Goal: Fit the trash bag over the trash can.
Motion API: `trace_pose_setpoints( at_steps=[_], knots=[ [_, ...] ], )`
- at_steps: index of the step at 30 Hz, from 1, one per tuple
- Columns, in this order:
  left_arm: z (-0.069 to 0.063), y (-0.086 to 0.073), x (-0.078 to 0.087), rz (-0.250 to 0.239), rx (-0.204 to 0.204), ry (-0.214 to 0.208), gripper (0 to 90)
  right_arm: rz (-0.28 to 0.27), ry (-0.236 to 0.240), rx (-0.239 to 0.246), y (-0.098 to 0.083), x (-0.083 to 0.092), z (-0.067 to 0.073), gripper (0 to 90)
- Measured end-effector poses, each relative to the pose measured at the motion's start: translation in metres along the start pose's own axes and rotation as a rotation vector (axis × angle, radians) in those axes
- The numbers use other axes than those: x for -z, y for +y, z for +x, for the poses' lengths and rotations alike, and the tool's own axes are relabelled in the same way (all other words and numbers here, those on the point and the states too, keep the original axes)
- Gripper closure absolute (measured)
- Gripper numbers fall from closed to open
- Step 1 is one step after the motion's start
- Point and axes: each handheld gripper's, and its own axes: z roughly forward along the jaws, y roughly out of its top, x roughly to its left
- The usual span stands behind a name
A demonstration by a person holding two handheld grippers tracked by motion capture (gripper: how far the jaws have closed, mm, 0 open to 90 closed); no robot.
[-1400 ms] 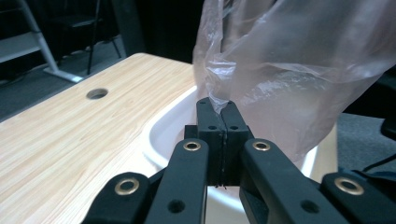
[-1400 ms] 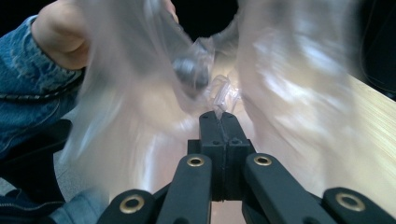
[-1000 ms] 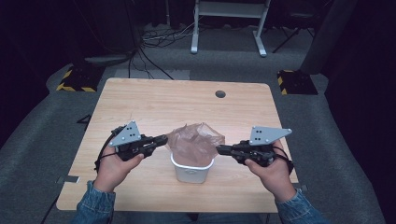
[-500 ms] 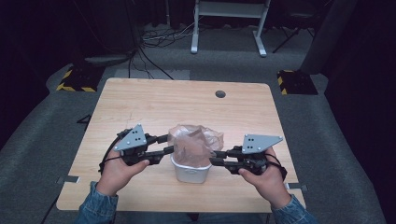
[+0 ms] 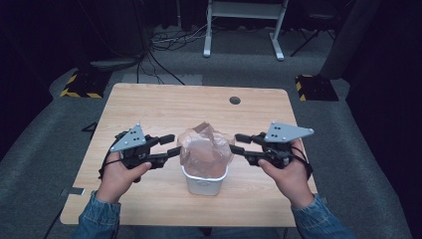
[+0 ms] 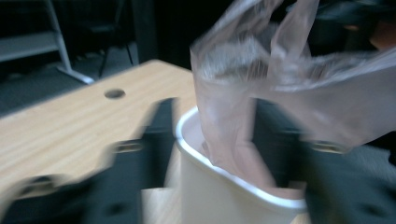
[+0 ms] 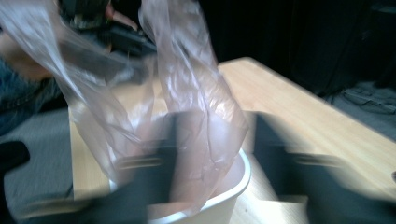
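Both grippers let go since a second ago: left gripper (image 5: 170,145) and right gripper (image 5: 238,143) jaws apart, flanking the crinkly translucent pink plastic bag (image 5: 205,148) sitting loosely inside the small white plastic bin (image 5: 204,182).

Both forearms come in from the near edge, denim sleeves, hands level and pointing inward at each other. Left gripper (image 5: 168,145) at centre-left: jaws apart, tips aimed right, one jaw farther and one nearer. Right gripper (image 5: 240,143) at centre-right: jaws apart, slightly narrower after a small closing move, tips aimed left. Grey plates face up on both. Both gripper views motion-blurred.
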Motion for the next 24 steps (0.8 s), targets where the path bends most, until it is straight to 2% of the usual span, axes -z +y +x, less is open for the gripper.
trace_pose_setpoints(
  at_steps=[1, 2, 3, 4, 7, 8, 9, 10, 11, 13, 14, 15, 16, 17, 18, 19, 20, 21, 22, 23, 24],
  knots=[
    [0.0, 0.0, -0.003, 0.009, 0.003, -0.005, 66.0, 0.031, 0.016, -0.01, 0.0, -0.006, -0.003, 80.0],
    [0.0, 0.0, -0.003, 0.009, 0.003, -0.005, 71.3, 0.031, 0.016, -0.01, 0.0, -0.006, -0.003, 80.0],
    [-0.001, -0.001, -0.007, 0.015, 0.012, -0.02, 76.3, 0.087, 0.02, -0.065, -0.005, -0.022, -0.009, 85.5],
    [-0.001, -0.001, -0.007, 0.015, 0.012, -0.02, 80.0, 0.113, 0.03, -0.088, -0.008, -0.03, -0.011, 85.8],
    [-0.005, -0.005, -0.013, 0.047, 0.002, -0.043, 86.6, 0.165, 0.046, -0.116, -0.018, -0.051, -0.013, 87.9],
    [-0.005, -0.005, -0.013, 0.047, 0.002, -0.043, 87.2, 0.165, 0.046, -0.116, -0.018, -0.051, -0.013, 87.9],
    [-0.006, -0.007, -0.016, 0.073, -0.009, -0.042, 87.3, 0.182, 0.067, -0.116, -0.022, -0.063, -0.01, 87.0],
    [-0.006, -0.007, -0.016, 0.073, -0.009, -0.042, 87.3, 0.182, 0.067, -0.116, -0.022, -0.063, -0.01, 87.0],
    [-0.008, -0.009, -0.02, 0.1, -0.026, -0.023, 87.2, 0.214, 0.065, -0.089, -0.022, -0.071, -0.005, 82.5],
    [-0.009, -0.01, -0.021, 0.114, -0.042, -0.015, 86.6, 0.255, 0.046, -0.061, -0.022, -0.075, -0.003, 75.5],
    [-0.009, -0.01, -0.021, 0.114, -0.042, -0.015, 86.1, 0.255, 0.046, -0.061, -0.022, -0.075, -0.003, 75.5],
    [-0.008, -0.011, -0.018, 0.115, -0.054, -0.007, 85.8, 0.257, 0.023, -0.056, -0.022, -0.071, -0.004, 66.9],
    [-0.008, -0.011, -0.018, 0.115, -0.054, -0.007, 85.8, 0.257, 0.023, -0.056, -0.022, -0.071, -0.004, 66.9],
    [-0.007, -0.011, -0.015, 0.106, -0.05, 0.001, 86.1, 0.219, 0.014, -0.069, -0.019, -0.06, -0.007, 59.2],
    [-0.007, -0.011, -0.015, 0.106, -0.05, 0.001, 86.7, 0.219, 0.014, -0.069, -0.019, -0.06, -0.007, 59.2],
    [-0.007, -0.011, -0.011, 0.096, -0.049, 0.013, 87.0, 0.164, 0.01, -0.106, -0.014, -0.047, -0.01, 52.4],
    [-0.007, -0.011, -0.011, 0.096, -0.049, 0.013, 87.6, 0.164, 0.01, -0.106, -0.014, -0.047, -0.01, 52.4],
    [-0.009, -0.01, -0.012, 0.087, -0.039, 0.011, 88.3, 0.111, 0.022, -0.143, -0.007, -0.038, -0.011, 48.2],
    [-0.009, -0.01, -0.012, 0.087, -0.039, 0.011, 88.5, 0.111, 0.022, -0.143, -0.007, -0.038, -0.011, 48.2],
    [-0.012, -0.007, -0.013, 0.085, -0.053, 0.01, 88.7, 0.087, 0.057, -0.166, 0.0, -0.036, -0.008, 46.4],
    [-0.012, -0.007, -0.013, 0.085, -0.053, 0.01, 88.8, 0.084, 0.07, -0.173, 0.003, -0.037, -0.006, 44.6]
  ],
)
